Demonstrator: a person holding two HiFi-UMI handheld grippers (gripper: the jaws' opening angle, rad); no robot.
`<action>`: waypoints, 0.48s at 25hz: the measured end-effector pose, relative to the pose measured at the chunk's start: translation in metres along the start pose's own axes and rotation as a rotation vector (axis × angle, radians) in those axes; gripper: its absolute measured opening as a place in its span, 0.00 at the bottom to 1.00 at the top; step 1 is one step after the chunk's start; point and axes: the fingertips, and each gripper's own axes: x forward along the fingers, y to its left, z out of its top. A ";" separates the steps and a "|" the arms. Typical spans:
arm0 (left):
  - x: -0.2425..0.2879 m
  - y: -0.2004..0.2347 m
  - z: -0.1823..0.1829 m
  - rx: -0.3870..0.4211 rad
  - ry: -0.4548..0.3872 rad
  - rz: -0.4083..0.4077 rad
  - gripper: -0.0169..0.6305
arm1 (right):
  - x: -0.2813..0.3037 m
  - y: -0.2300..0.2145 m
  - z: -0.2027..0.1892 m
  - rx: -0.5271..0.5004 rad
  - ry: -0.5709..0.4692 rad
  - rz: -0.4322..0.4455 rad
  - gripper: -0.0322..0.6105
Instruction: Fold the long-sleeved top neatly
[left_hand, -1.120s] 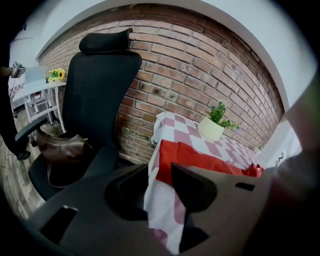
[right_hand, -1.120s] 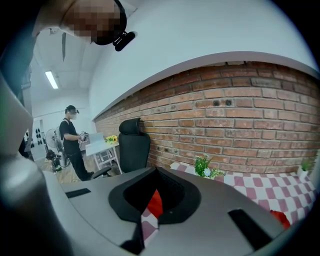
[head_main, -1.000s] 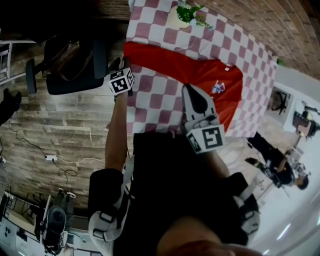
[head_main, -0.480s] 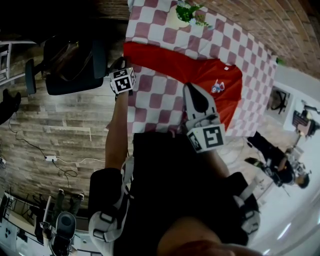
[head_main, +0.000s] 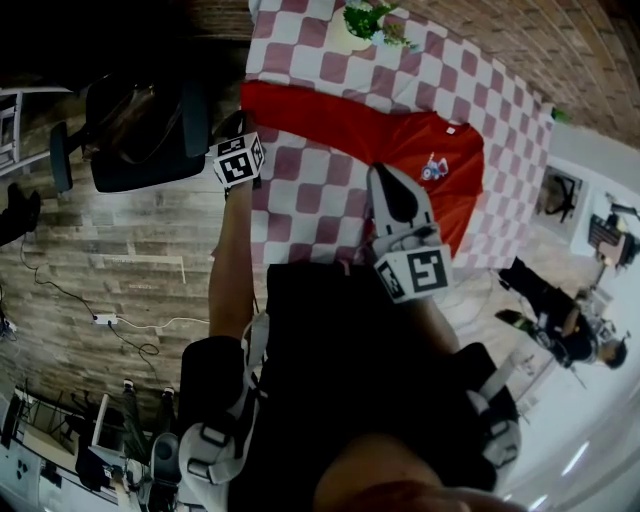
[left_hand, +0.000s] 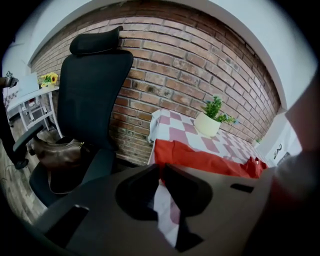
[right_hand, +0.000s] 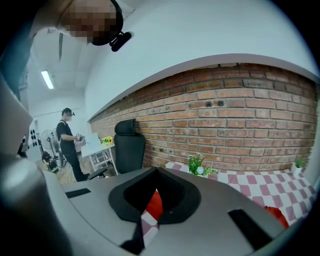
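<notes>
A red long-sleeved top (head_main: 400, 135) lies spread on the pink-and-white checked tablecloth (head_main: 300, 200), one sleeve stretched toward the table's left edge. My left gripper (head_main: 242, 122) is at that sleeve's end. In the left gripper view its jaws (left_hand: 160, 169) have just been closing and now pinch the red sleeve edge (left_hand: 200, 160). My right gripper (head_main: 383, 172) hovers at the top's near hem, shut. In the right gripper view its tips (right_hand: 155, 172) meet, with red cloth (right_hand: 154, 205) showing below them. I cannot tell whether it pinches the cloth.
A potted plant (head_main: 365, 22) stands at the table's far side. A black office chair (head_main: 140, 130) with a brown bag (left_hand: 60, 150) on its seat stands left of the table. A brick wall (left_hand: 200, 75) backs the table. A person (right_hand: 67, 145) stands far off.
The whole head view has slid slightly upward. Neither gripper has visibly moved against the top.
</notes>
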 end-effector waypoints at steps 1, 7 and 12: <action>-0.001 -0.003 0.004 0.007 -0.010 -0.006 0.09 | -0.001 -0.002 -0.001 0.003 -0.001 -0.006 0.06; -0.022 -0.025 0.025 0.065 -0.076 -0.031 0.09 | -0.019 -0.016 -0.009 0.012 -0.017 -0.040 0.06; -0.041 -0.051 0.034 0.105 -0.115 -0.058 0.09 | -0.043 -0.028 -0.016 0.020 -0.031 -0.069 0.06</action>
